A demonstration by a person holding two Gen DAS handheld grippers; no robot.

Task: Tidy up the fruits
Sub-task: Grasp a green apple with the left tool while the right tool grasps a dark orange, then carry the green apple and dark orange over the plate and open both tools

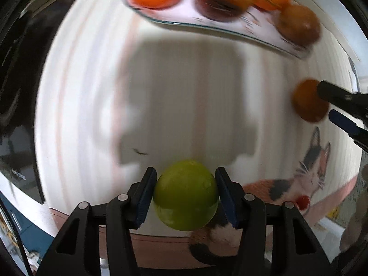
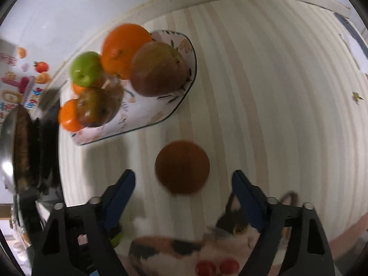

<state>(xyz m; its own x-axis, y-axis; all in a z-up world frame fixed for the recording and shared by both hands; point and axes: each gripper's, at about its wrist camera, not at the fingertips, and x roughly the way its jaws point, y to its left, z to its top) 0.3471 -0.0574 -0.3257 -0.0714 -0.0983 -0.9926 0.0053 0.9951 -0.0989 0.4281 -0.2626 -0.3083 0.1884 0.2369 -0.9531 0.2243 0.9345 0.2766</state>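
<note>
Left wrist view: the left gripper [image 1: 185,199] is clamped on a green lime [image 1: 185,195], held above the striped tablecloth [image 1: 80,115] and not yet delivered. Ahead lies the patterned tray [image 1: 207,26], already bearing oranges and darker fruit. At the right edge, the right gripper [image 1: 331,105] flanks a brown round fruit [image 1: 307,101].

Right wrist view: the right gripper's [image 2: 182,179] jaws stand spread, the brown round fruit [image 2: 182,166] just ahead between them, ungrasped, on the cloth near the tray [image 2: 147,117]. The tray holds a green apple [image 2: 86,68], an orange [image 2: 123,48] and others.

Judgement: mostly done; two fruits remain outside the tray.
</note>
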